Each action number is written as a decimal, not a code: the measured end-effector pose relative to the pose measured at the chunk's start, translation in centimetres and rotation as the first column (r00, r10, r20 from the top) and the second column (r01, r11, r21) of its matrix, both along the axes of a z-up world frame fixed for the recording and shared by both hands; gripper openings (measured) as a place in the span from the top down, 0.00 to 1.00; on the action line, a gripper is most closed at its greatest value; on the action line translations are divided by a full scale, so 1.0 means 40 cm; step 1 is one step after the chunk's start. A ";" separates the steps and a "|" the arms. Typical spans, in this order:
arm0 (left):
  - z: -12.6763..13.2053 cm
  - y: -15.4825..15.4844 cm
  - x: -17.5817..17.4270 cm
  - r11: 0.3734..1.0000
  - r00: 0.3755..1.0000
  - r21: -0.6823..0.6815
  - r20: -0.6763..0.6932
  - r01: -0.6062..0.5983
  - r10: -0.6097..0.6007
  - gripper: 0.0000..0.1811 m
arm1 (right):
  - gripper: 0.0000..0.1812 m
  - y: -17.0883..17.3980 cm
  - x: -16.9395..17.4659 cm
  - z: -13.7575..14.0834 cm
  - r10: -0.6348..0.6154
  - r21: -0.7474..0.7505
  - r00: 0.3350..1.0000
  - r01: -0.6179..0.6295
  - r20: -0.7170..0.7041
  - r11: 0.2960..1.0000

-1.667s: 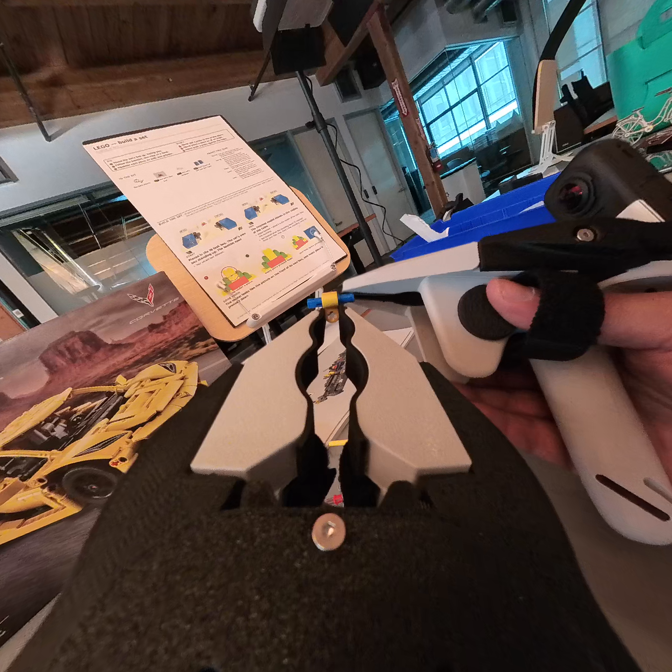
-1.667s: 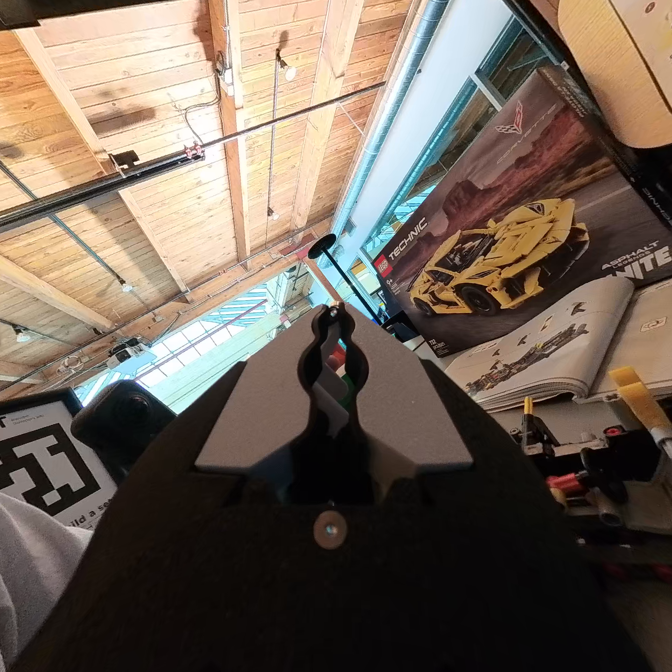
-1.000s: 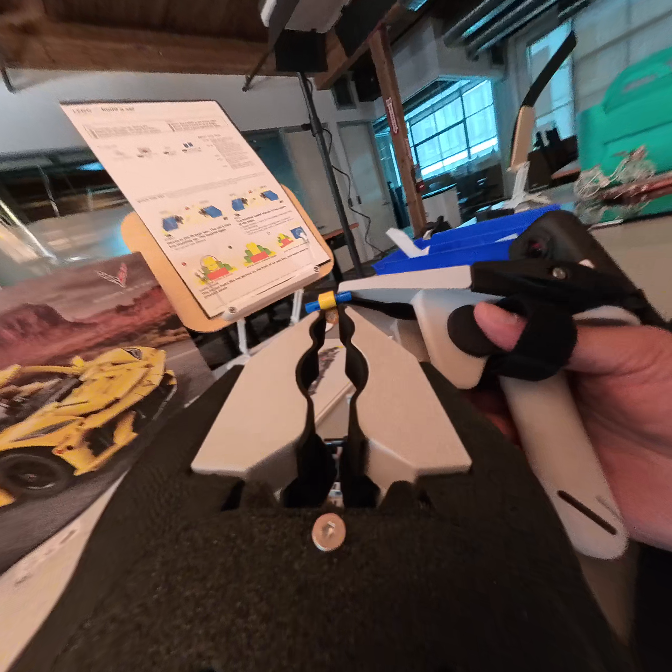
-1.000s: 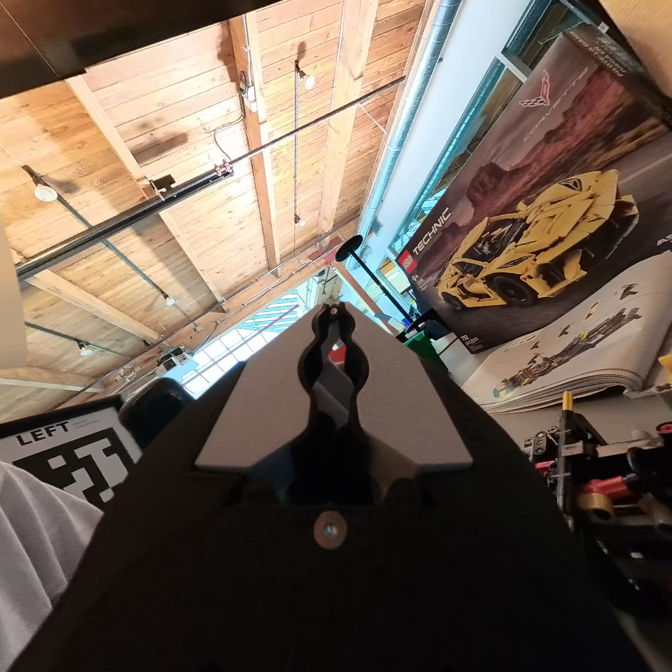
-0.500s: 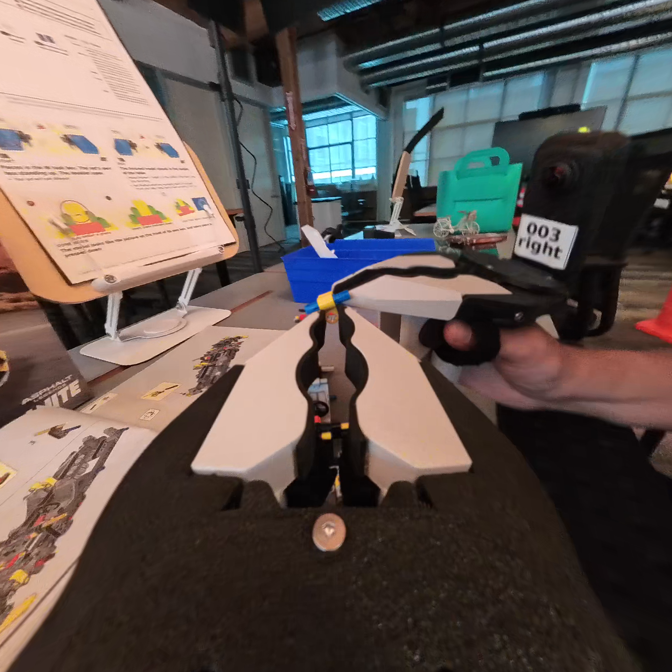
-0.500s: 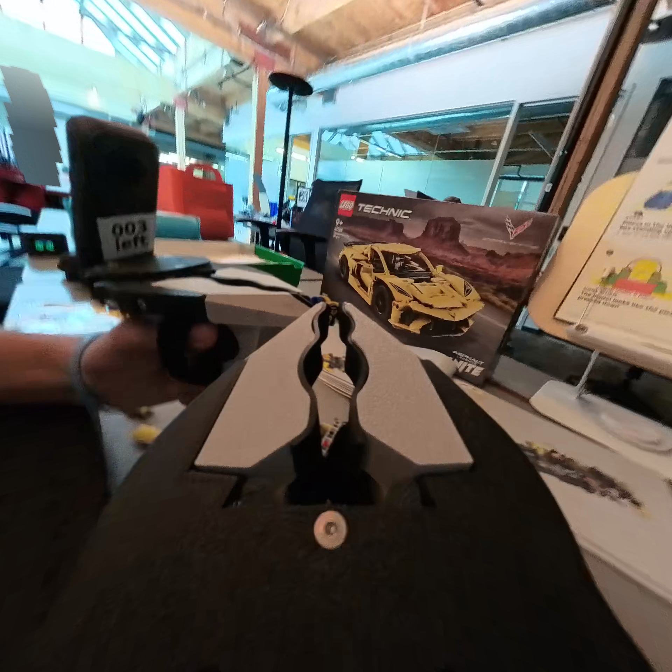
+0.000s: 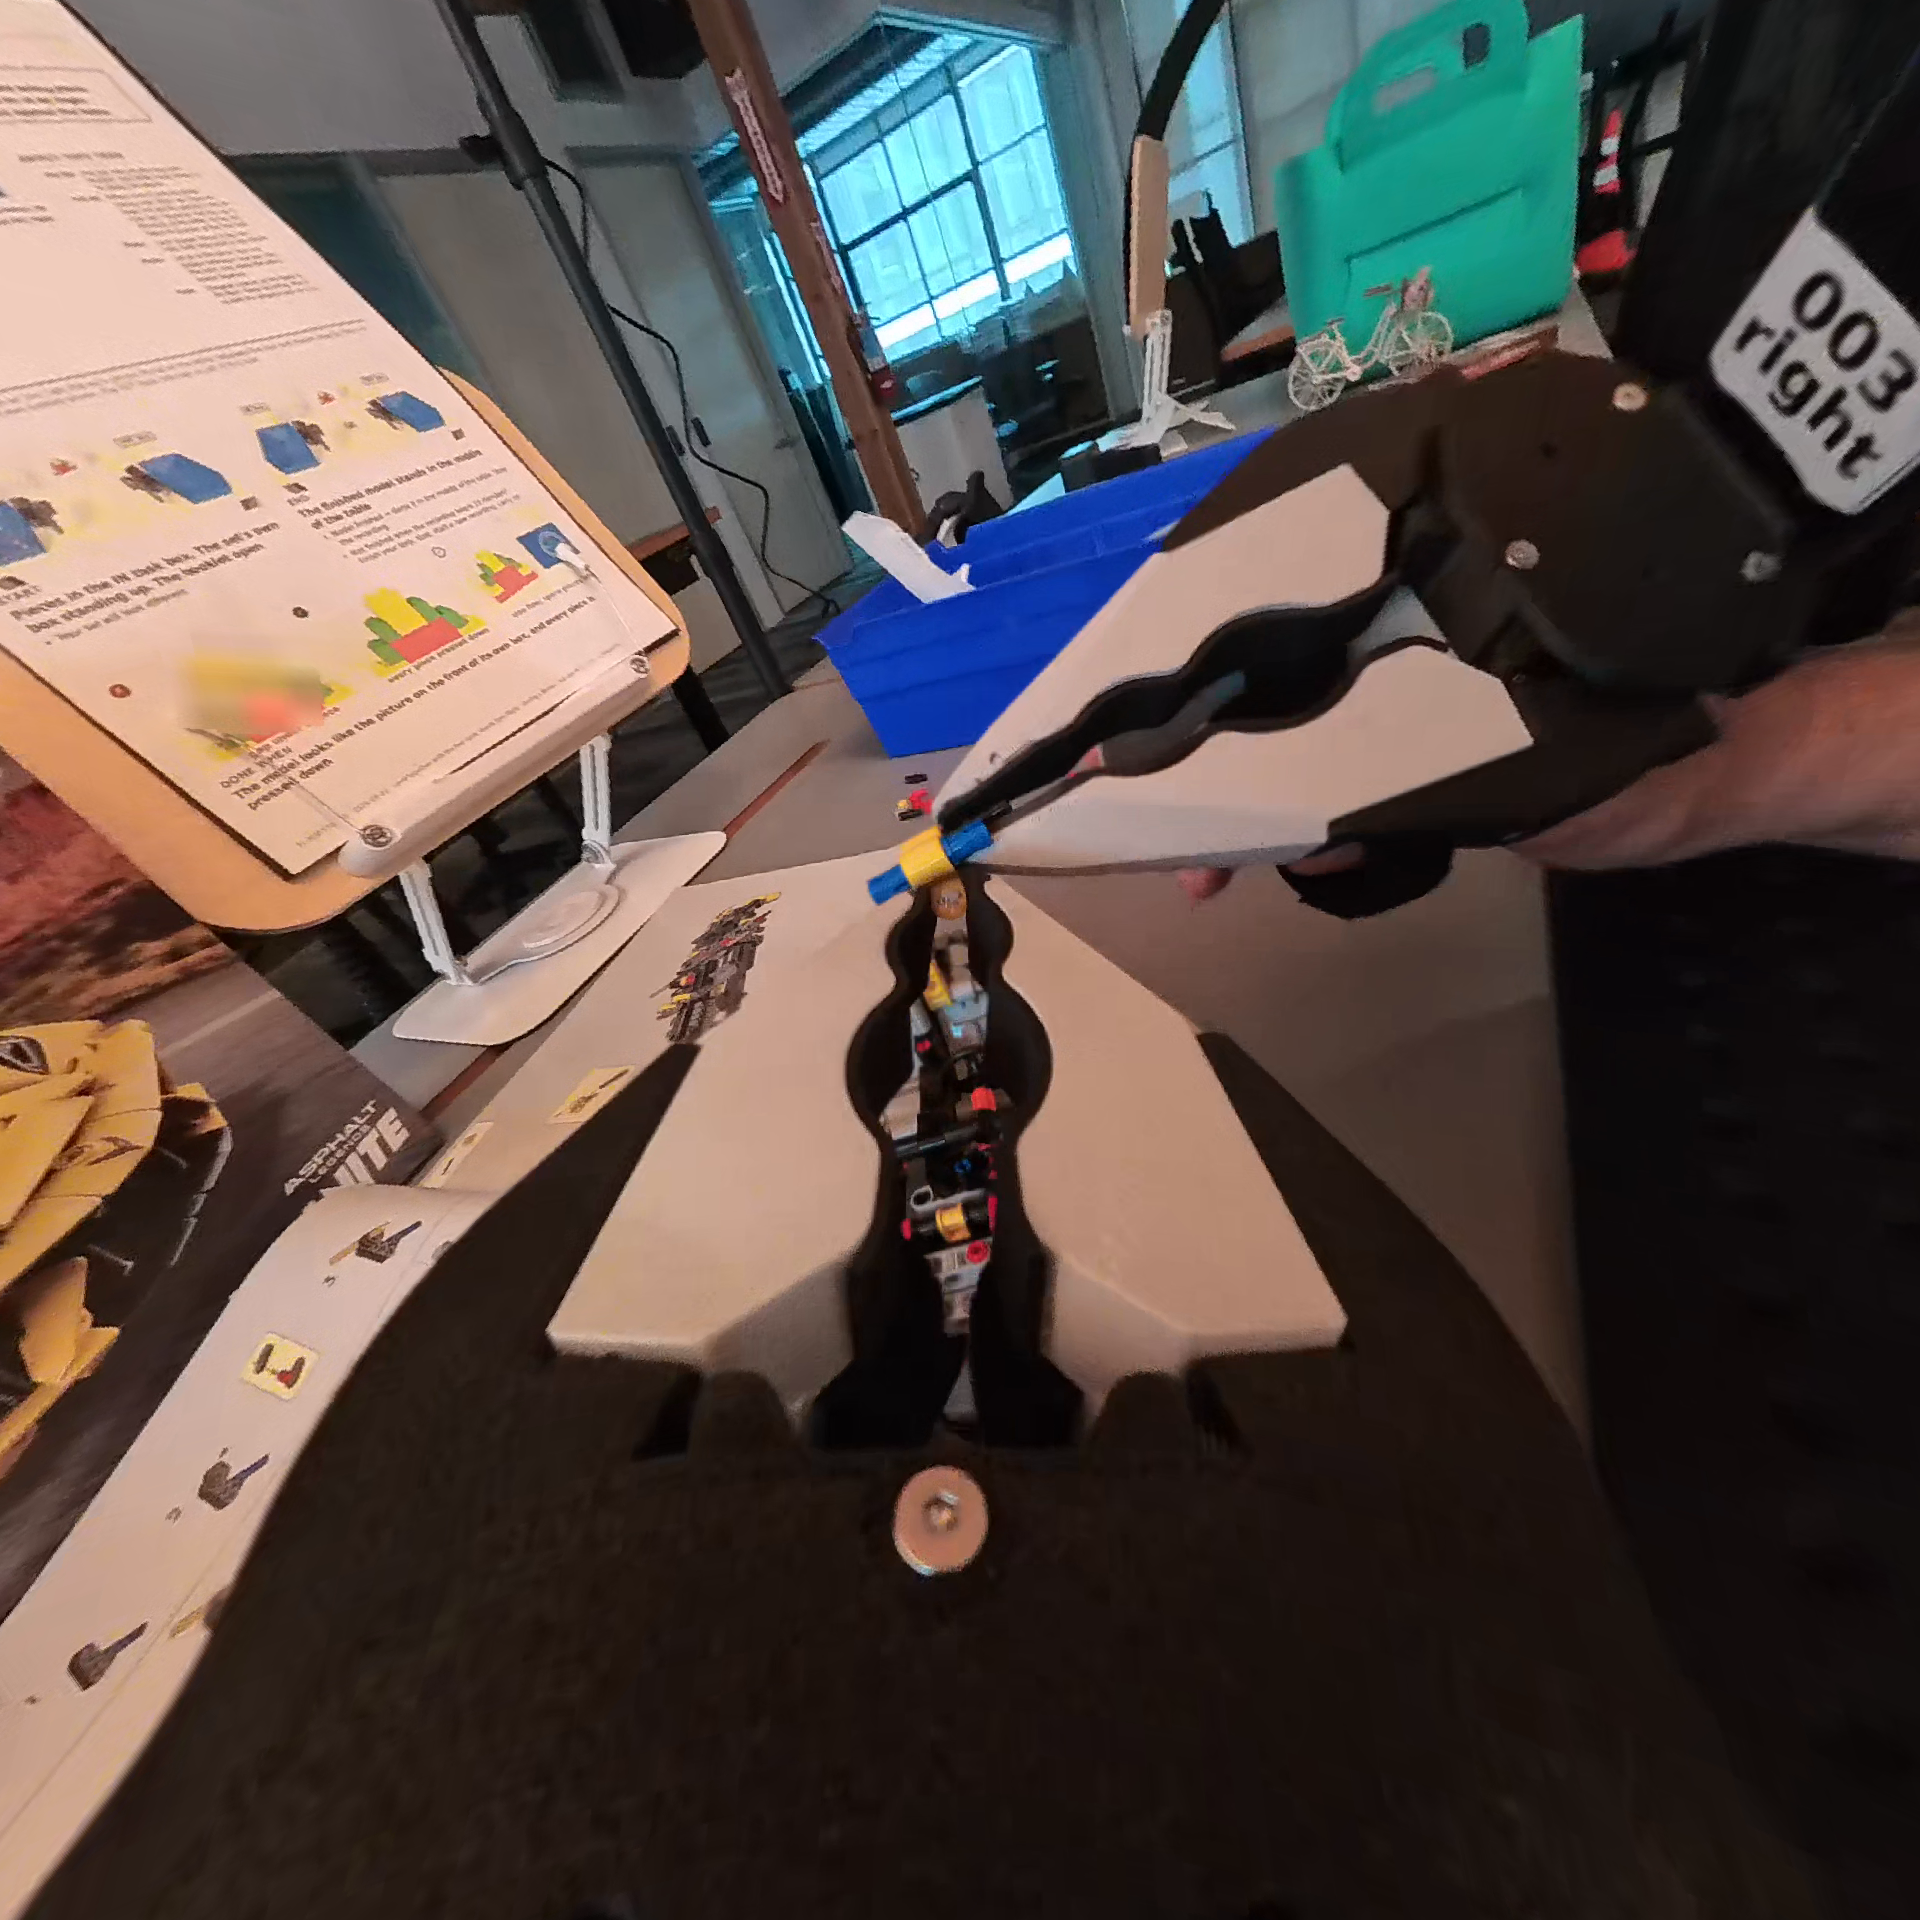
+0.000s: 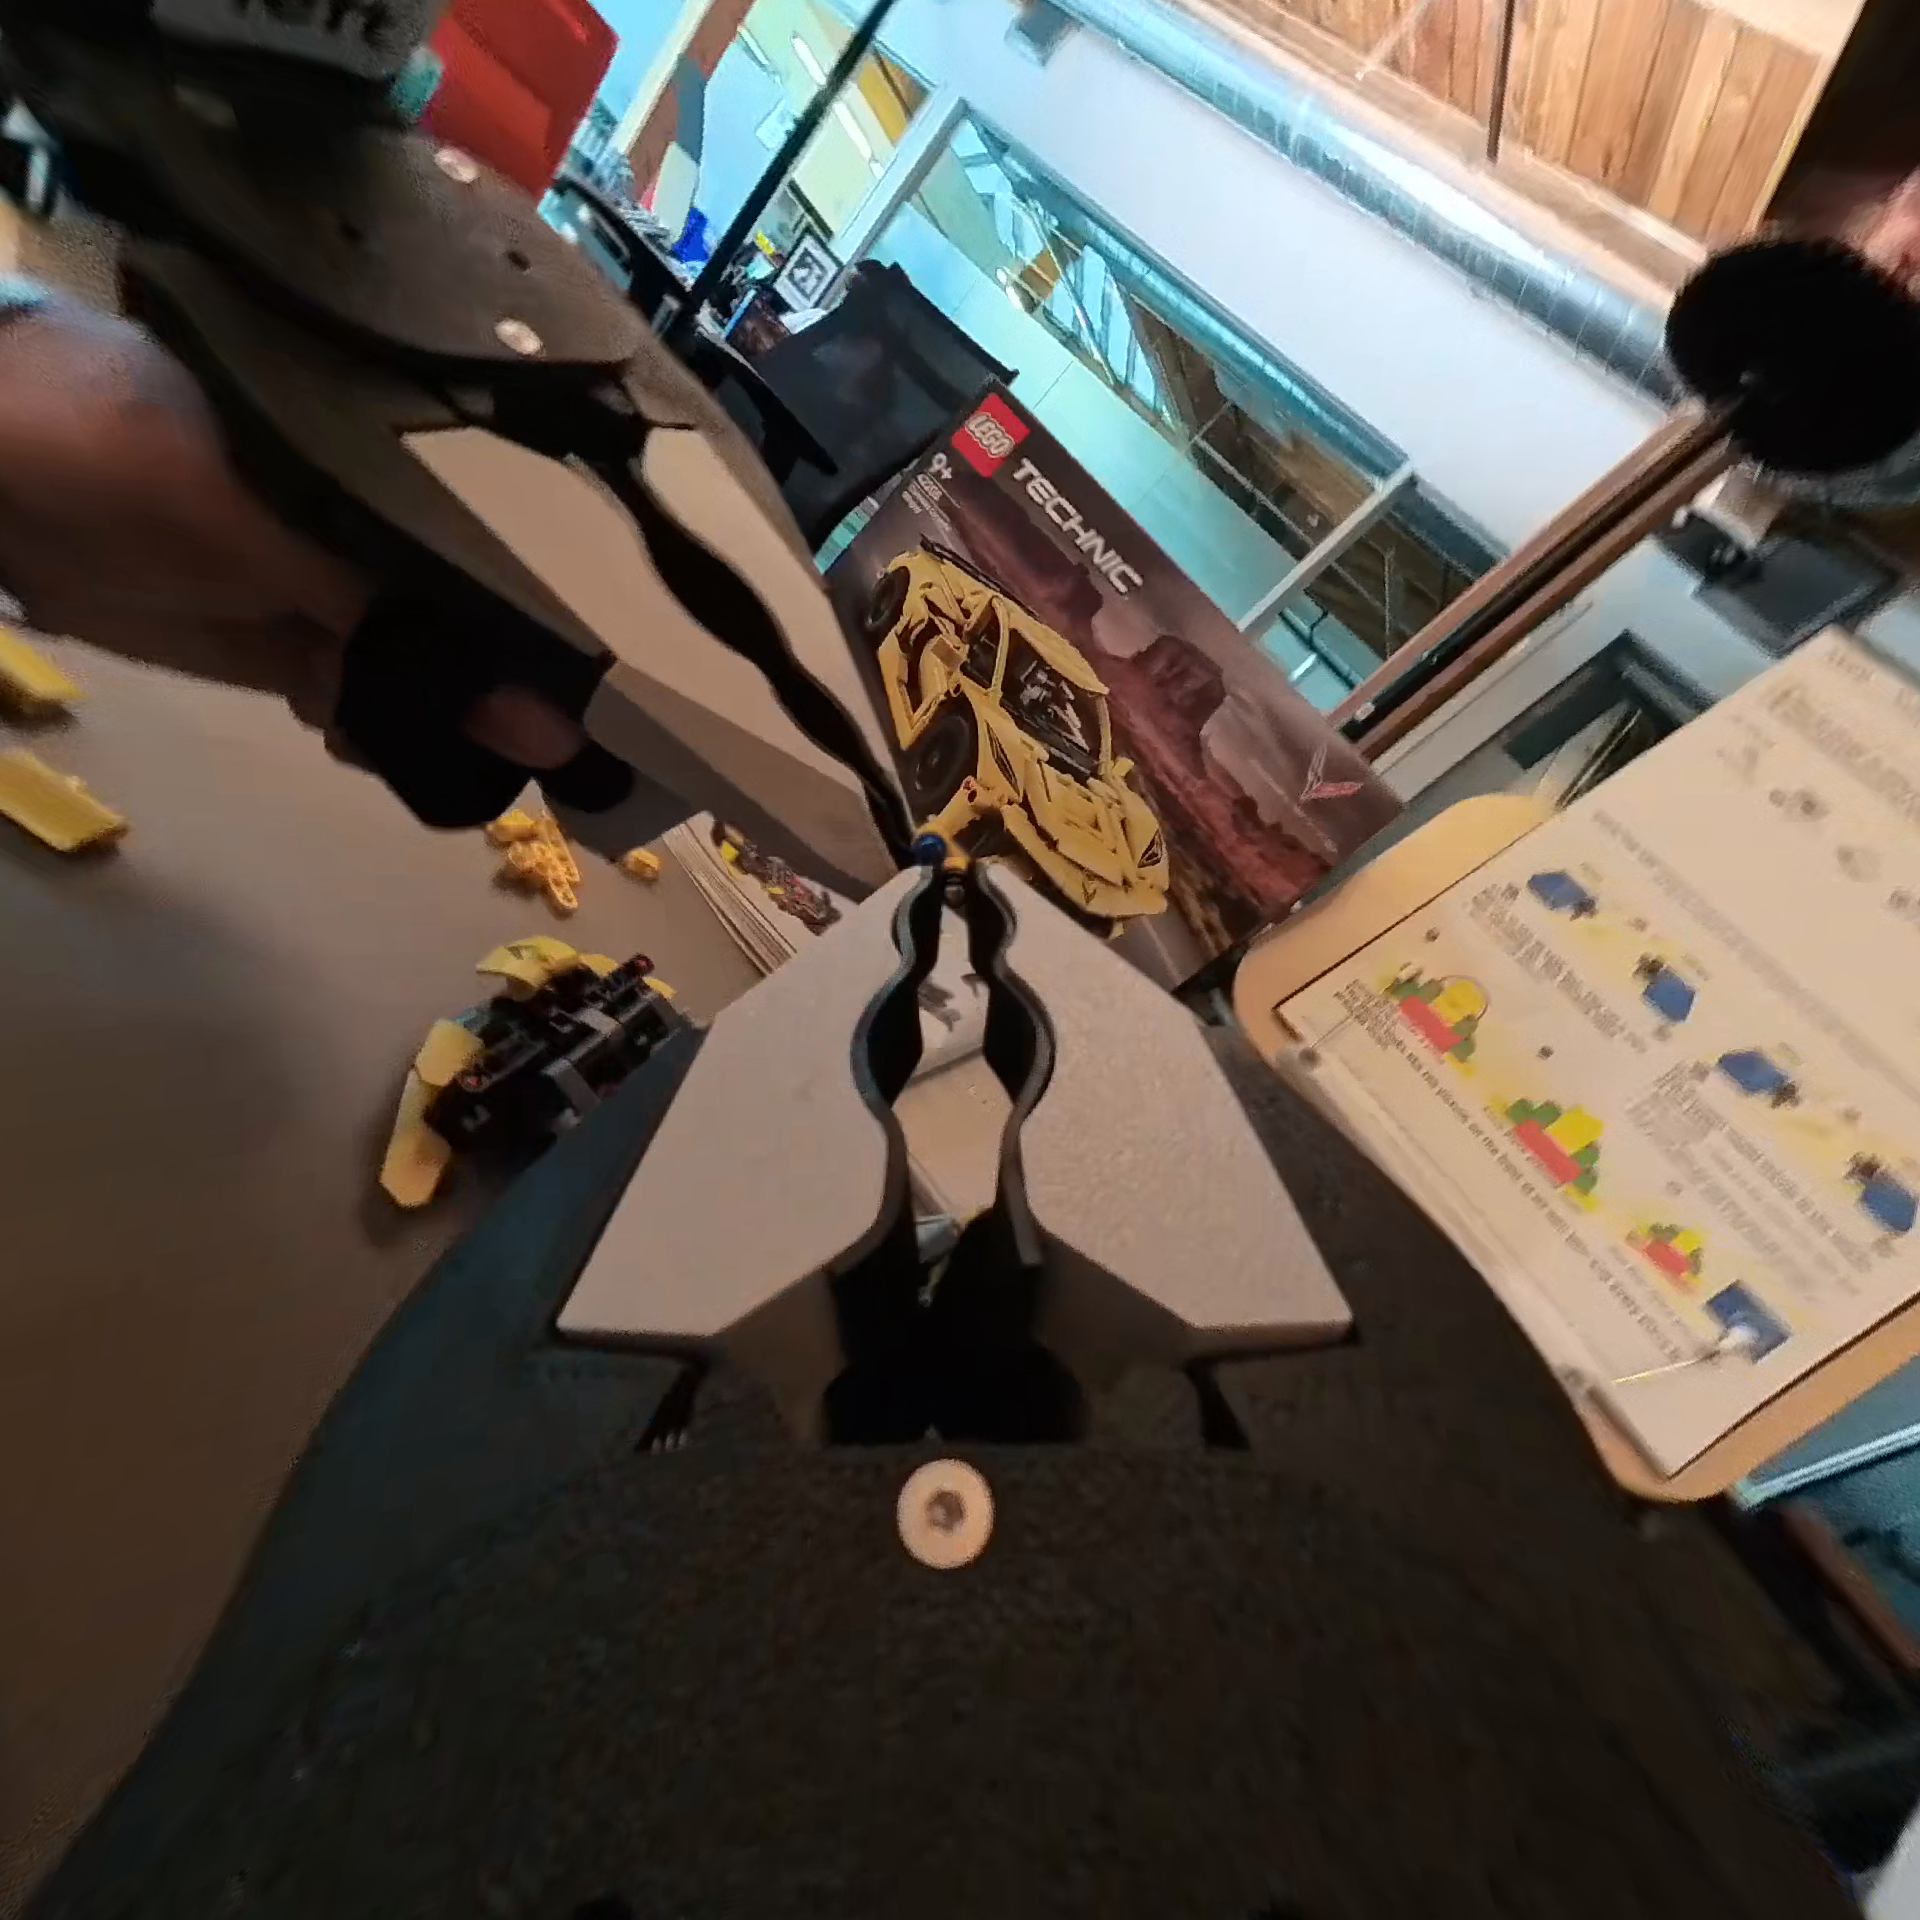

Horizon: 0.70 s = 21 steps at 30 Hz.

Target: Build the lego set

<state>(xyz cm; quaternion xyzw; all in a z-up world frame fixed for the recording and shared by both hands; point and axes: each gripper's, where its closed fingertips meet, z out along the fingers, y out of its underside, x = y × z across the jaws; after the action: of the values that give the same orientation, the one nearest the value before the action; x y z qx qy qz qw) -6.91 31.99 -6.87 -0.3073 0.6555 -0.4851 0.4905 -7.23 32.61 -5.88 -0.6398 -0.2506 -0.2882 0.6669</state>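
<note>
In the left wrist view, my left gripper (image 7: 943,896) is shut on a small tan piece (image 7: 948,902) at its tips. My right gripper (image 7: 961,831) comes in from the right, shut on a blue pin with a yellow bush (image 7: 920,858). The pin touches the tan piece. In the right wrist view, my right gripper (image 8: 948,875) is shut at the tips on the pin (image 8: 935,852). The left gripper (image 8: 902,821) meets it from the upper left. A partly built black model (image 8: 551,1049) lies on the table and shows through the left jaw gap (image 7: 951,1174).
The set's box with a yellow car (image 8: 1039,727) stands behind an open instruction booklet (image 7: 727,956). A printed sheet on a wooden stand (image 7: 260,520) is beside them. Blue bins (image 7: 1018,623) sit at the back. Loose yellow parts (image 8: 540,862) lie on the table.
Both grippers have tilted down from the ceiling and stand toward the table, tips still together on the pin. The right gripper has rolled, so its flat face now shows.
</note>
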 end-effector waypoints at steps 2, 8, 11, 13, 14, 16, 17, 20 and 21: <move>-0.010 -0.004 -0.005 0.999 0.998 -0.001 -0.041 0.044 -0.044 0.96 | 0.97 -0.002 -0.005 -0.010 0.028 -0.022 0.996 -0.027 0.080 0.999; -0.037 -0.019 -0.010 0.991 0.984 -0.056 -0.122 0.124 -0.130 0.97 | 0.97 -0.013 -0.010 -0.036 0.131 -0.085 0.991 -0.129 0.025 0.988; -0.045 -0.022 -0.004 0.990 0.983 -0.065 -0.127 0.123 -0.130 0.97 | 0.97 -0.015 -0.004 -0.046 0.151 -0.087 0.988 -0.153 -0.033 0.984; -0.043 -0.018 0.003 0.988 0.984 -0.103 -0.126 0.114 -0.126 0.96 | 0.97 -0.012 0.003 -0.042 0.154 -0.074 0.979 -0.165 -0.133 0.984; -0.048 -0.015 0.007 0.987 0.983 -0.119 -0.134 0.108 -0.124 0.96 | 0.97 -0.009 0.008 -0.048 0.148 -0.087 0.974 -0.165 -0.171 0.982; -0.048 -0.011 0.011 0.976 0.979 -0.184 -0.145 0.114 -0.141 0.96 | 0.97 -0.006 0.011 -0.050 0.144 -0.085 0.958 -0.170 -0.250 0.982; -0.045 -0.011 0.012 0.968 0.978 -0.219 -0.142 0.120 -0.154 0.96 | 0.97 -0.006 0.013 -0.047 0.138 -0.070 0.942 -0.166 -0.305 0.984; -0.038 -0.014 0.014 0.948 0.972 -0.283 -0.141 0.144 -0.189 0.96 | 0.97 -0.009 0.017 -0.042 0.107 -0.039 0.925 -0.130 -0.364 0.991; -0.035 -0.015 0.013 0.941 0.969 -0.301 -0.140 0.152 -0.202 0.96 | 0.97 -0.011 0.017 -0.039 0.107 -0.027 0.924 -0.125 -0.366 0.992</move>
<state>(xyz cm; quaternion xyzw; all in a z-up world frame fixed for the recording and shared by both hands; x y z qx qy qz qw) -6.39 31.38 -8.28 -0.3550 0.6420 -0.5899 0.3373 -6.57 32.16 -7.43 -0.6824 -0.1672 -0.1186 0.7016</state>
